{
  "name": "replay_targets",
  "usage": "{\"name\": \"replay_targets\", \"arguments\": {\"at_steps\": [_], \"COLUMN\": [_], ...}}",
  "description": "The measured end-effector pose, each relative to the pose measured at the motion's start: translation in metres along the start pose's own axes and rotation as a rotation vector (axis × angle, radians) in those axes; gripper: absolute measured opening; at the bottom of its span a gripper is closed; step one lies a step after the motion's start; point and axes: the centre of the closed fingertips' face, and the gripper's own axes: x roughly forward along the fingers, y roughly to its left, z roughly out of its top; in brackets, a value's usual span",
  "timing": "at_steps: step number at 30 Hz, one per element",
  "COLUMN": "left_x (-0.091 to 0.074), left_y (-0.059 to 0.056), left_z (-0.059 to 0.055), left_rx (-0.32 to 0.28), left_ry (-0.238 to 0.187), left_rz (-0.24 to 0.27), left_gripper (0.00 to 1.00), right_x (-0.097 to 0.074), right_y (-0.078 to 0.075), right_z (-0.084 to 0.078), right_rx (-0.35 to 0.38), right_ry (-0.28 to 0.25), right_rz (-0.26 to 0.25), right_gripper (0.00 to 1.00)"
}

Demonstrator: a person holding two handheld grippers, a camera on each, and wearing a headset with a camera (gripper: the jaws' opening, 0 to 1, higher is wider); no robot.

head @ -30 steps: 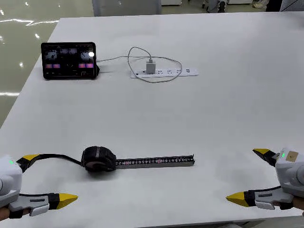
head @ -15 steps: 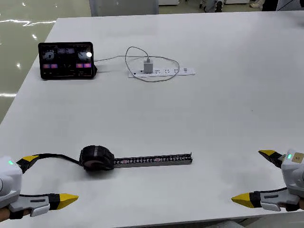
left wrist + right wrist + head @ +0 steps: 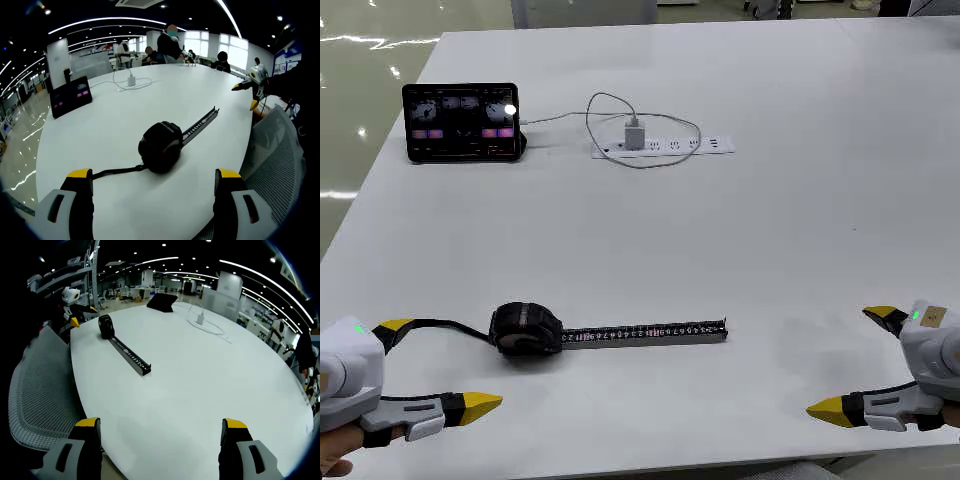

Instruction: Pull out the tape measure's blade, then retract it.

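Your broad white table (image 3: pixel 800 180) sits in a bright open office. Your left gripper (image 3: pixel 440 365), jaws spread and empty, hovers near the left of the one round black tape measure case (image 3: pixel 527 329). Your right gripper (image 3: pixel 852 362), equally spread, hangs well to the case's right. The dark numbered blade (image 3: pixel 645 334) lies drawn out rightward from the case, so pulling looks done. Retracting comes next, and likely needs a steadying grip on the case. Beyond the case: one black tablet (image 3: pixel 460 122), one white power strip (image 3: pixel 665 147), one white charger (image 3: pixel 635 135).
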Motion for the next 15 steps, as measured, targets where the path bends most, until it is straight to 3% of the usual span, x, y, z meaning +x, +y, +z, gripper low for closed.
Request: {"name": "replay_targets", "arguments": {"at_steps": [10,15], "left_x": [0.013,0.024], "left_y": [-0.008,-0.007], "left_z": [0.025,0.021], "left_rx": [-0.052,-0.107], "left_ry": [-0.036,-0.019], "left_rz": [0.049,0.078], "left_gripper": [0.99,0.99], "right_x": [0.006,0.01], "right_y": [-0.012,-0.01], "right_z": [0.016,0.025], "right_rx": [-0.022,-0.065], "right_ry": [0.02,0.042], "right_rz": [0.02,0.036], "right_gripper": [0.99,0.99]}}
